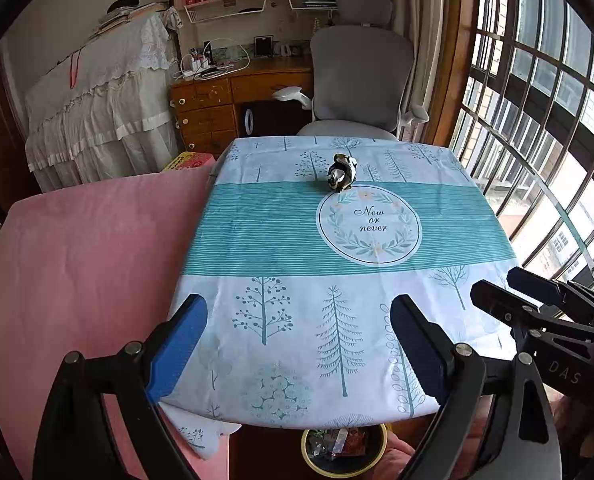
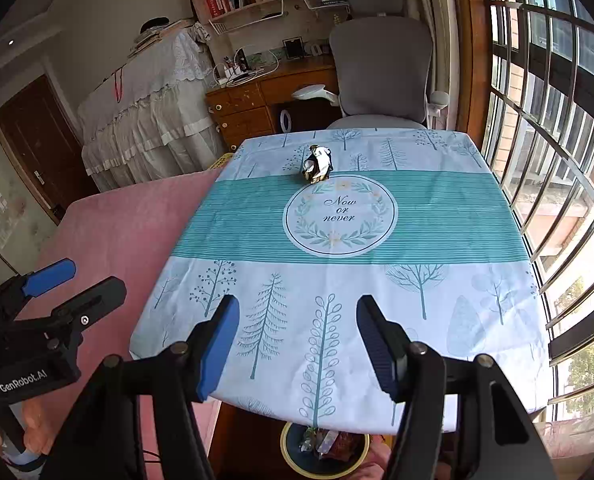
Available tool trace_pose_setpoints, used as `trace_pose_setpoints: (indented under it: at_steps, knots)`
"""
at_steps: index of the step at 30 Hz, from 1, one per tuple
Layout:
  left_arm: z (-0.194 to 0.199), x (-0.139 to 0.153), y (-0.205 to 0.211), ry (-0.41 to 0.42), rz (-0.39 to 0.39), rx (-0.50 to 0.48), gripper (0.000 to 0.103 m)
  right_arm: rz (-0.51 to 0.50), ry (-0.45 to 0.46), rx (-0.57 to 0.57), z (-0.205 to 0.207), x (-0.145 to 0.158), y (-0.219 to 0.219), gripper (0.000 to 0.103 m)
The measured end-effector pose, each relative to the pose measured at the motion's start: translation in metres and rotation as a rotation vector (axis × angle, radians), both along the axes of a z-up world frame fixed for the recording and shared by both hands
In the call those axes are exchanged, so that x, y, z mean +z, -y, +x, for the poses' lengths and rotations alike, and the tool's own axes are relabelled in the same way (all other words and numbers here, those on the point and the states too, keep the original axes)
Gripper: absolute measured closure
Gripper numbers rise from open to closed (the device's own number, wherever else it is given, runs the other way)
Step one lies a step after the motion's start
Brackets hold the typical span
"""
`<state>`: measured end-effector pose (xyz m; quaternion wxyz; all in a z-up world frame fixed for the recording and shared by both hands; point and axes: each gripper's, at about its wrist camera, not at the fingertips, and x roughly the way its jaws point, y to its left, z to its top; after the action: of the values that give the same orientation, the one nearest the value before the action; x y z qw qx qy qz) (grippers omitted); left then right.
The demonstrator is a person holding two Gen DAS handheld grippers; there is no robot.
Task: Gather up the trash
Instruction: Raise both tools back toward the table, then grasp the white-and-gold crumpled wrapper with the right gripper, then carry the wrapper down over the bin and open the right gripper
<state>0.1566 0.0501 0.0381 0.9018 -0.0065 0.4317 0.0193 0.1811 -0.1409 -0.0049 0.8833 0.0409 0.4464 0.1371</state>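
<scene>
A crumpled black, white and gold wrapper (image 1: 341, 173) lies on the far half of the table, just beyond the round "Now or never" print; it also shows in the right wrist view (image 2: 317, 164). A yellow-rimmed trash bin (image 1: 344, 449) with wrappers inside stands on the floor under the table's near edge, and shows in the right wrist view (image 2: 324, 451). My left gripper (image 1: 299, 340) is open and empty over the near edge. My right gripper (image 2: 297, 340) is open and empty beside it, to the right (image 1: 537, 300).
The table (image 1: 257, 240) wears a teal and white tree-print cloth. A pink bed (image 1: 77, 260) runs along its left side. A grey office chair (image 1: 361, 80) and a wooden desk (image 1: 217, 96) stand behind. A barred window (image 1: 537, 120) is on the right.
</scene>
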Motion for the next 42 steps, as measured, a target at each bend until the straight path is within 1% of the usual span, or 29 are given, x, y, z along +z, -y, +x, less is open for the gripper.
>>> trace_pose_setpoints:
  at_steps: [4, 7, 11, 13, 16, 19, 20, 21, 23, 27, 29, 31, 35, 42]
  knots:
    - [0.06, -0.015, 0.006, -0.035, -0.017, 0.087, 0.011, -0.003, -0.026, 0.068, 0.069, -0.013, 0.008, 0.042]
    - [0.102, -0.031, 0.011, -0.076, -0.025, 0.148, 0.011, -0.017, -0.068, 0.122, 0.119, -0.028, 0.01, 0.042]
    - [0.152, -0.056, 0.01, -0.122, -0.019, 0.229, 0.011, -0.04, -0.108, 0.211, 0.182, -0.057, 0.001, 0.042]
    - [0.174, -0.071, 0.007, -0.151, -0.014, 0.263, 0.011, -0.05, -0.127, 0.237, 0.211, -0.074, -0.006, 0.042]
    - [0.199, -0.093, 0.0, -0.202, -0.018, 0.303, 0.011, -0.039, -0.168, 0.253, 0.251, -0.099, -0.017, 0.042]
    - [0.217, -0.109, -0.004, -0.23, -0.013, 0.331, 0.011, -0.029, -0.177, 0.249, 0.284, -0.116, -0.03, 0.041]
    - [0.223, -0.113, -0.006, -0.237, -0.011, 0.339, 0.011, -0.027, -0.18, 0.247, 0.294, -0.121, -0.034, 0.04]
    - [0.227, -0.117, -0.007, -0.242, -0.011, 0.347, 0.011, -0.032, -0.183, 0.24, 0.304, -0.126, -0.038, 0.035]
    - [0.235, -0.124, -0.01, -0.25, -0.012, 0.364, 0.011, -0.037, -0.191, 0.234, 0.323, -0.136, -0.046, 0.033]
    - [0.249, -0.138, -0.016, -0.279, -0.015, 0.393, 0.011, -0.069, -0.211, 0.222, 0.349, -0.158, -0.057, 0.033]
    - [0.253, -0.145, -0.019, -0.288, -0.017, 0.405, 0.011, -0.068, -0.223, 0.224, 0.357, -0.168, -0.058, 0.033]
    - [0.255, -0.149, -0.021, -0.295, -0.023, 0.411, 0.011, -0.069, -0.218, 0.238, 0.358, -0.173, -0.057, 0.041]
    - [0.255, -0.15, -0.022, -0.295, -0.023, 0.42, 0.011, -0.06, -0.191, 0.263, 0.352, -0.171, -0.054, 0.046]
    - [0.25, -0.137, -0.017, -0.274, -0.019, 0.399, 0.011, -0.019, -0.209, 0.273, 0.323, -0.155, -0.041, 0.047]
